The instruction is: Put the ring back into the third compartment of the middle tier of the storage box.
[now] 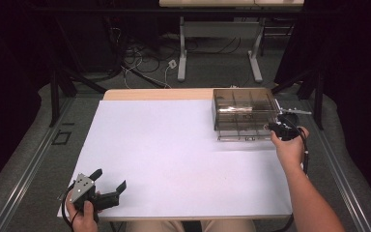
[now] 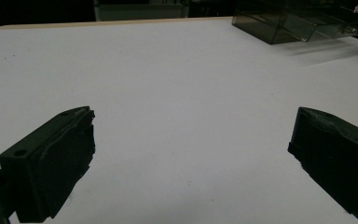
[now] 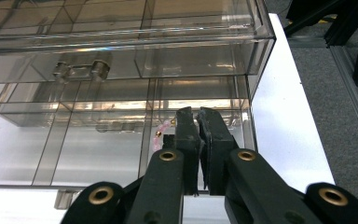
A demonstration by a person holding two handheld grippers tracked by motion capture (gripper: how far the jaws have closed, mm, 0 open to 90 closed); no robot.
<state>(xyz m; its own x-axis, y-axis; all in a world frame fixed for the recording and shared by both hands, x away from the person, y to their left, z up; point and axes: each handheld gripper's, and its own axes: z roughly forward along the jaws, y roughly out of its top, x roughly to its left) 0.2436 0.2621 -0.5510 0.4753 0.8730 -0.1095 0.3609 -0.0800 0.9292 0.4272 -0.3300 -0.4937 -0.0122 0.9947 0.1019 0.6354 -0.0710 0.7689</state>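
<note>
Partly hidden – pink bead string [image 3: 162,133] behind right gripper [image 3: 198,122]

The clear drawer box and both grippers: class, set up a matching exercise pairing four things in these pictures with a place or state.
Things:
1. left gripper
2. right gripper
3. clear drawer box
4. pink bead string

Places or states:
A. at the table's far right corner
B. jaws wide apart, nothing between them
C. inside the pulled-out lower drawer, by the shut jaws
D. jaws closed together, tips in the drawer

Pairs: 1-B, 2-D, 3-A, 4-C
</note>
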